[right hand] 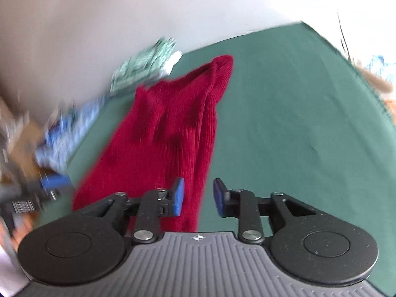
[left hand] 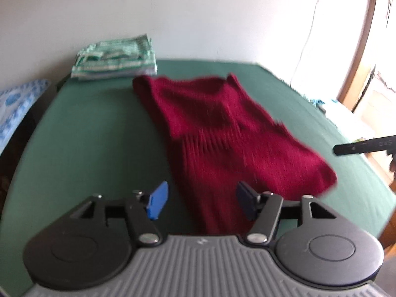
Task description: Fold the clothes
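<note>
Lying lengthwise down the middle of the left wrist view, a dark red ribbed knit garment (left hand: 222, 133) is folded into a long narrow strip on the green cloth-covered worktop (left hand: 94, 133). Knit shows fine vertical ribs; edges soft and blurred.

Left hand-held gripper (left hand: 200, 201): blue pads wide apart, nothing between them, hovering at the garment's near end at lower centre. Black bar of the other tool (left hand: 363, 146) enters at the right edge.

Right wrist view, motion-blurred: same garment (right hand: 168, 133) runs from lower centre to upper centre. Right hand-held gripper (right hand: 199, 196): fingers apart, empty, over the garment's right edge. The left tool's blue pad (right hand: 55, 182) shows at the lower left.

Around: folded stack of green-and-white striped cloth (left hand: 115, 58) at the worktop's far edge, upper left, against a pale wall (left hand: 198, 12). Blue-and-white patterned fabric (left hand: 17, 106) off the left edge. Bright window with wooden frame (left hand: 366, 49) at upper right.
</note>
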A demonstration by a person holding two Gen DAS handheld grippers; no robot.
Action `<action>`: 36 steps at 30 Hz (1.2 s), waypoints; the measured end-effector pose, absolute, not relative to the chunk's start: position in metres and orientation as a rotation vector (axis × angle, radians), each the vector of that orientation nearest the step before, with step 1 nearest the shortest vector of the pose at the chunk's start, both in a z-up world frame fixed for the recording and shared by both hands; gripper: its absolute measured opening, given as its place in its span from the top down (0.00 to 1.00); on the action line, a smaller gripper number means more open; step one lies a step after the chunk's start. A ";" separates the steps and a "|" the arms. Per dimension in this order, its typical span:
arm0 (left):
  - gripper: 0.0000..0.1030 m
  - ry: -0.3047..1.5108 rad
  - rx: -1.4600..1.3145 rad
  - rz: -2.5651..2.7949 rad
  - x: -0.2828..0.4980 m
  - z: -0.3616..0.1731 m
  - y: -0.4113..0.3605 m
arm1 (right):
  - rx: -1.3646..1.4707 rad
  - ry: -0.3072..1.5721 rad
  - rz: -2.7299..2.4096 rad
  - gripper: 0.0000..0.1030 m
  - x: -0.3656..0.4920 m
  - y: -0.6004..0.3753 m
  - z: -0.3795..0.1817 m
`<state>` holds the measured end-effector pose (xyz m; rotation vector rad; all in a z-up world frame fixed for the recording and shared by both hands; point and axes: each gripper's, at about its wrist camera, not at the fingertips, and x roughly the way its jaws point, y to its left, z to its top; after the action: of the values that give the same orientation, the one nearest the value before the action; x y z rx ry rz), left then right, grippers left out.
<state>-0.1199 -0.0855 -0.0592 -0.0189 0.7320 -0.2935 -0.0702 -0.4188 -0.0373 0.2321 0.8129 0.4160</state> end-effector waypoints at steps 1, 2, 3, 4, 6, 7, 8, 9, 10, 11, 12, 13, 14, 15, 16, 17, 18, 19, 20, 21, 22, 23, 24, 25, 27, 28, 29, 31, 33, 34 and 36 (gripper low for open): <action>0.36 0.743 0.001 -0.293 -0.128 -0.063 -0.088 | 0.181 0.812 0.437 0.61 -0.080 -0.416 -0.037; 0.34 0.752 0.018 -0.295 -0.135 -0.067 -0.090 | 0.131 0.810 0.457 0.60 -0.089 -0.412 -0.037; 0.33 0.756 0.030 -0.296 -0.138 -0.070 -0.094 | 0.082 0.809 0.478 0.60 -0.098 -0.409 -0.038; 0.33 0.759 0.041 -0.298 -0.140 -0.074 -0.097 | 0.042 0.807 0.502 0.59 -0.105 -0.405 -0.042; 0.31 0.759 0.086 -0.296 -0.138 -0.083 -0.106 | -0.035 0.806 0.539 0.48 -0.110 -0.394 -0.050; 0.31 0.754 0.111 -0.294 -0.135 -0.087 -0.110 | -0.083 0.804 0.544 0.45 -0.107 -0.387 -0.055; 0.28 0.751 0.123 -0.292 -0.133 -0.090 -0.112 | -0.130 0.798 0.547 0.44 -0.105 -0.380 -0.060; 0.27 0.749 0.132 -0.290 -0.130 -0.094 -0.113 | -0.172 0.780 0.544 0.44 -0.103 -0.374 -0.064; 0.27 0.749 0.124 -0.284 -0.126 -0.097 -0.113 | -0.192 0.765 0.551 0.44 -0.103 -0.371 -0.065; 0.26 0.750 0.113 -0.278 -0.122 -0.100 -0.111 | -0.211 0.750 0.558 0.44 -0.104 -0.369 -0.067; 0.26 0.752 0.102 -0.271 -0.119 -0.103 -0.110 | -0.231 0.735 0.565 0.44 -0.105 -0.366 -0.069; 0.24 0.749 0.094 -0.266 -0.115 -0.105 -0.109 | -0.249 0.719 0.570 0.44 -0.105 -0.363 -0.070; 0.25 0.749 0.089 -0.271 -0.113 -0.107 -0.108 | -0.260 0.703 0.570 0.44 -0.106 -0.362 -0.071; 0.25 0.744 0.098 -0.277 -0.113 -0.108 -0.110 | -0.267 0.690 0.572 0.44 -0.105 -0.361 -0.072; 0.25 0.739 0.109 -0.283 -0.112 -0.109 -0.112 | -0.272 0.681 0.577 0.44 -0.103 -0.359 -0.074; 0.26 0.735 0.117 -0.287 -0.112 -0.110 -0.114 | -0.277 0.670 0.581 0.44 -0.101 -0.358 -0.075; 0.26 0.732 0.125 -0.292 -0.112 -0.112 -0.115 | -0.284 0.656 0.584 0.44 -0.102 -0.356 -0.076; 0.26 0.729 0.132 -0.296 -0.112 -0.114 -0.116 | -0.289 0.638 0.589 0.44 -0.103 -0.354 -0.076; 0.26 0.726 0.128 -0.297 -0.112 -0.114 -0.115 | -0.295 0.619 0.594 0.46 -0.104 -0.353 -0.077; 0.27 0.724 0.125 -0.300 -0.112 -0.115 -0.115 | -0.300 0.603 0.599 0.47 -0.104 -0.351 -0.077; 0.33 0.722 0.122 -0.305 -0.111 -0.114 -0.115 | -0.302 0.590 0.604 0.47 -0.103 -0.349 -0.078; 0.44 0.714 0.123 -0.316 -0.112 -0.114 -0.116 | -0.296 0.590 0.609 0.51 -0.102 -0.349 -0.079; 0.52 0.706 0.125 -0.328 -0.113 -0.114 -0.118 | -0.287 0.592 0.613 0.53 -0.101 -0.349 -0.080; 0.59 0.699 0.134 -0.333 -0.114 -0.113 -0.119 | -0.272 0.596 0.618 0.57 -0.099 -0.350 -0.080; 0.66 0.685 0.157 -0.339 -0.117 -0.112 -0.122 | -0.232 0.604 0.617 0.65 -0.096 -0.353 -0.080; 0.69 0.681 0.151 -0.338 -0.117 -0.111 -0.121 | -0.207 0.609 0.615 0.70 -0.095 -0.355 -0.079; 0.74 0.679 0.129 -0.339 -0.117 -0.108 -0.118 | -0.179 0.616 0.614 0.73 -0.093 -0.356 -0.078; 0.79 0.673 0.082 -0.341 -0.116 -0.102 -0.113 | -0.130 0.634 0.616 0.77 -0.089 -0.359 -0.073; 0.81 0.646 0.068 -0.350 -0.119 -0.089 -0.112 | -0.086 0.642 0.624 0.82 -0.088 -0.362 -0.066; 0.81 0.634 0.061 -0.355 -0.121 -0.083 -0.112 | -0.065 0.644 0.630 0.83 -0.088 -0.364 -0.061; 0.82 0.621 0.041 -0.369 -0.126 -0.072 -0.111 | -0.022 0.649 0.645 0.84 -0.088 -0.369 -0.050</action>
<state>-0.1257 -0.1107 -0.0717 0.0409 0.6207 -0.3694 -0.0884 -0.3687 -0.0495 -0.0216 0.6494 0.6450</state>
